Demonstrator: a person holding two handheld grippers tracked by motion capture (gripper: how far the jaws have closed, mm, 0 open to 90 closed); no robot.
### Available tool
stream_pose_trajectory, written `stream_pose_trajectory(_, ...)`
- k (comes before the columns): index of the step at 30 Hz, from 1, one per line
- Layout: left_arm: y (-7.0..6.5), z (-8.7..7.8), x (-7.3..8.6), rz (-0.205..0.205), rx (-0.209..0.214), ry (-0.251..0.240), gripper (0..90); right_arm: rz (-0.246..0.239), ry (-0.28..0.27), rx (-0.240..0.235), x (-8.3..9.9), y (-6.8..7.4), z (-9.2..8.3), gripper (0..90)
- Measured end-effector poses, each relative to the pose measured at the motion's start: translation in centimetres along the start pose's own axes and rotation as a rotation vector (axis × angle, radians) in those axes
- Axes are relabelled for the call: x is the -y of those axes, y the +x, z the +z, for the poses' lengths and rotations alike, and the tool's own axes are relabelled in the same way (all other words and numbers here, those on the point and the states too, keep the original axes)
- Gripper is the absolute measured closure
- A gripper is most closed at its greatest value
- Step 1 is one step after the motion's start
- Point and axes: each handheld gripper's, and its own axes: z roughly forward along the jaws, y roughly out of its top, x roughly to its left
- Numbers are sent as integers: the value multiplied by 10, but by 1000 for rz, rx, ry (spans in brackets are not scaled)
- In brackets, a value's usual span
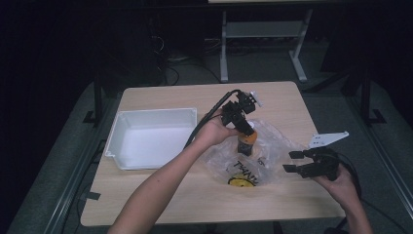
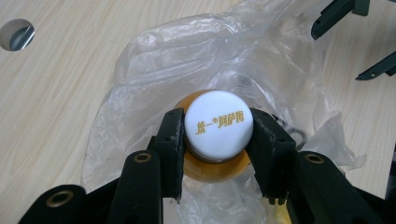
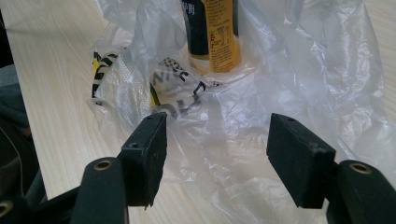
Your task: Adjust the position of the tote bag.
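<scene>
On the clear plastic bag [image 1: 265,153] in the middle of the surface [image 1: 160,195], your left claw [image 2: 218,140] is grasping the white cap [image 2: 218,125] of the upright orange bottle [image 1: 246,141], while your right claw [image 3: 217,154] is released.

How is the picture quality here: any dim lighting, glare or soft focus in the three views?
High view: dim, the surroundings nearly black, table lit but soft. Left gripper view: bright and sharp on the bottle cap, the nearest parts of the tongs slightly soft. Right gripper view: plastic bag shows pale sheen, bottle fairly sharp.
</scene>
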Motion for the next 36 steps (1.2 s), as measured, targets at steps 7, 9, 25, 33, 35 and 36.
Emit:
stream_pose_trajectory(7, -3, 1, -2, 0, -11, 2, 595, 4, -2, 0, 1, -1, -1, 375)
stream_pose_trajectory(9, -5, 1, -3, 2, -14, -1, 595, 5, -6, 3, 1, -1, -2, 375)
stream_pose_trajectory(25, -12, -21, -12, -2, -13, -35, 596, 12, -13, 12, 1, -3, -4, 369)
stream_pose_trajectory(33, -19, -39, -19, 13, -14, -55, 595, 18, -15, 13, 2, -3, -4, 367)
stream_pose_trajectory(35, -21, -44, -20, 15, -18, -63, 595, 20, -16, 12, 2, -3, -4, 367)
stream_pose_trajectory(36, -21, -45, -21, 15, -20, -65, 595, 20, -16, 12, 2, -3, -4, 367)
